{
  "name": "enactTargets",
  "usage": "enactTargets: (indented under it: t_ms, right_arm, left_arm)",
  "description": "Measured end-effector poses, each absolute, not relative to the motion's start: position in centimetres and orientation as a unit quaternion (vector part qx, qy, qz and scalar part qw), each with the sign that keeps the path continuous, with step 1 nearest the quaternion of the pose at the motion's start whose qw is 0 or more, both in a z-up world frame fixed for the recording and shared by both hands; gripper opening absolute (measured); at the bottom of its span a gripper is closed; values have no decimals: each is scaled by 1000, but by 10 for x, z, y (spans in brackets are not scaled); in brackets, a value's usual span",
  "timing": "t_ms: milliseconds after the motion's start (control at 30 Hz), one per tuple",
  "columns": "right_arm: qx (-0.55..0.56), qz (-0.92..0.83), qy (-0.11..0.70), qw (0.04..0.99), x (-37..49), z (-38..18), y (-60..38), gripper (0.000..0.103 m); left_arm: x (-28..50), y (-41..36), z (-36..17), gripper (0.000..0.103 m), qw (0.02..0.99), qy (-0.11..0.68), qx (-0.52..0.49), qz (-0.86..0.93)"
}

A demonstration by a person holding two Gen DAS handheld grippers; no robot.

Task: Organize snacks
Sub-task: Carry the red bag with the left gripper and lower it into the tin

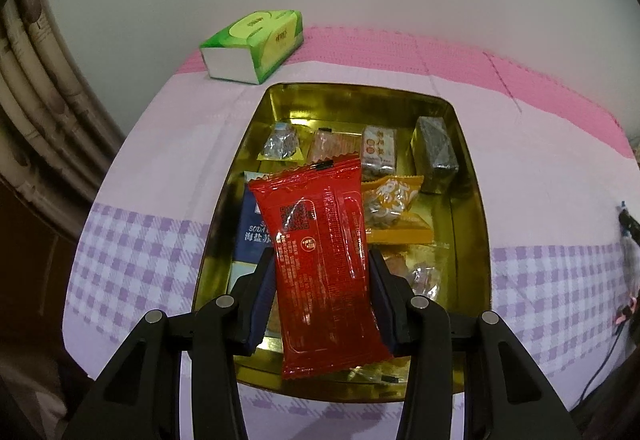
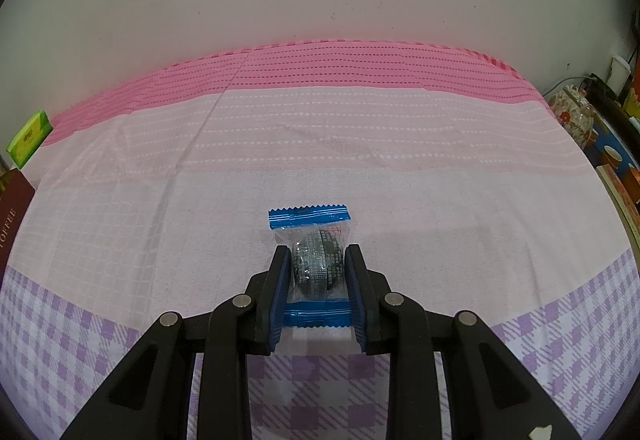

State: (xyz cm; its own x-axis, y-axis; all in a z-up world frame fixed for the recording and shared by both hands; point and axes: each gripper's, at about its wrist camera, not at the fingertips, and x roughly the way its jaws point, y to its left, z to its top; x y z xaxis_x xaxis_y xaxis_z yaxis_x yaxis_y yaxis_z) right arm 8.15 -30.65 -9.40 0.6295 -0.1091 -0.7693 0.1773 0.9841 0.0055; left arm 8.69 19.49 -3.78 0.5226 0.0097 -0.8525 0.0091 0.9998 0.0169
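A gold tin (image 1: 474,207) lies on the cloth-covered table with several wrapped snacks inside: a dark blue soda-cracker pack (image 1: 254,228), an orange packet (image 1: 394,209), a dark foil block (image 1: 435,155) and others. My left gripper (image 1: 322,260) is shut on a red snack packet (image 1: 320,264), which hangs just over the tin's near half. In the right wrist view, my right gripper (image 2: 317,254) is shut on a clear snack packet with blue ends (image 2: 316,260), low over the cloth.
A green tissue box (image 1: 256,43) stands behind the tin by the white wall; it shows at far left as the tissue box (image 2: 30,137) in the right wrist view. A maroon toffee box (image 2: 12,207) is at the left edge. A floral teapot (image 2: 574,115) and clutter sit far right.
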Motion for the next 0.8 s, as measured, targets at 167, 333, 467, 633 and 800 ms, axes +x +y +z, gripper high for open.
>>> enactTargets:
  t_ms: [167,333,467,633,800]
  right_arm:
    - [40,-79,424,901,82,-94,-307,25]
    - [40,-79,424,901,82,-94,-306,25]
    - [40,-79,424,901,82,-94,-307,25]
    - [40,-78,424,902,82,-94,-307,25]
    - [39,-80,424,901,81,-94,-306,25]
  left_arm:
    - [89,196,-42,45,869,495,9,1]
    - [90,195,-47,45,865,502,10,3]
    - [90,192,-49,45,864,503,17,3]
    - [91,189,-50,45,863,505,22,3]
    - [89,189,-47,47,864,502,27,9]
